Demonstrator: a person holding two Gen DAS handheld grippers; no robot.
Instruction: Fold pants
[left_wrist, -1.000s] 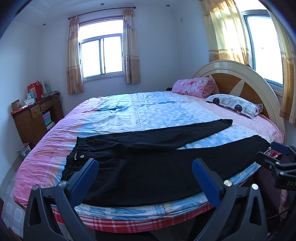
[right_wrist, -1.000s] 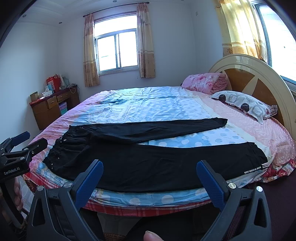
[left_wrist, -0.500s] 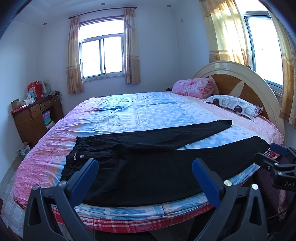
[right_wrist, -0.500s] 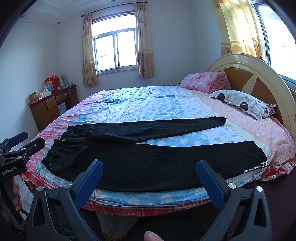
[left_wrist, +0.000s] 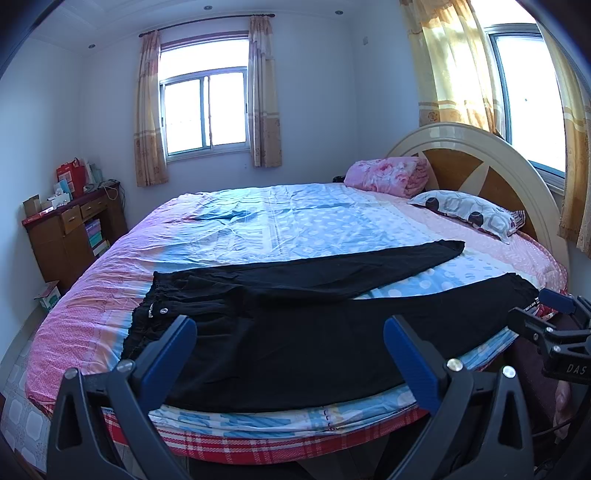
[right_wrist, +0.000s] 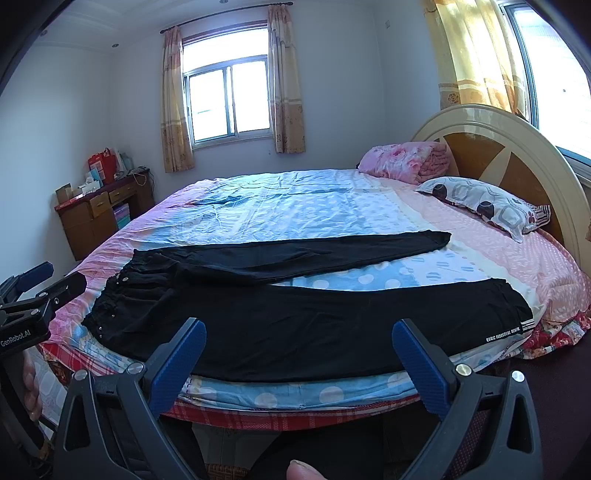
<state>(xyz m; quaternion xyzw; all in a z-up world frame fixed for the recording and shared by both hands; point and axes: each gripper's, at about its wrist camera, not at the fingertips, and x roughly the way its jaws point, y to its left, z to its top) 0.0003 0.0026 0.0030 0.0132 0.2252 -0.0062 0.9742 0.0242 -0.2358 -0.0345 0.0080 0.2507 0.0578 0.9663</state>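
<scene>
Black pants (left_wrist: 295, 325) lie flat on the round bed (left_wrist: 280, 229), waistband at the left, two legs spread apart toward the right. They also show in the right wrist view (right_wrist: 303, 317), with white lettering at the near leg's cuff. My left gripper (left_wrist: 288, 354) is open and empty, held off the bed's near edge over the near leg. My right gripper (right_wrist: 299, 358) is open and empty, also off the near edge. The right gripper shows at the right in the left wrist view (left_wrist: 546, 325); the left gripper shows at the left in the right wrist view (right_wrist: 40, 291).
A patterned pillow (left_wrist: 469, 214) and a folded pink blanket (left_wrist: 388, 175) lie by the curved headboard (left_wrist: 498, 162) at the right. A wooden desk (left_wrist: 70, 232) with boxes stands at the left wall. Tiled floor (left_wrist: 22, 406) lies left of the bed.
Both grippers have shifted very slightly; the view has barely changed. The pants have not moved.
</scene>
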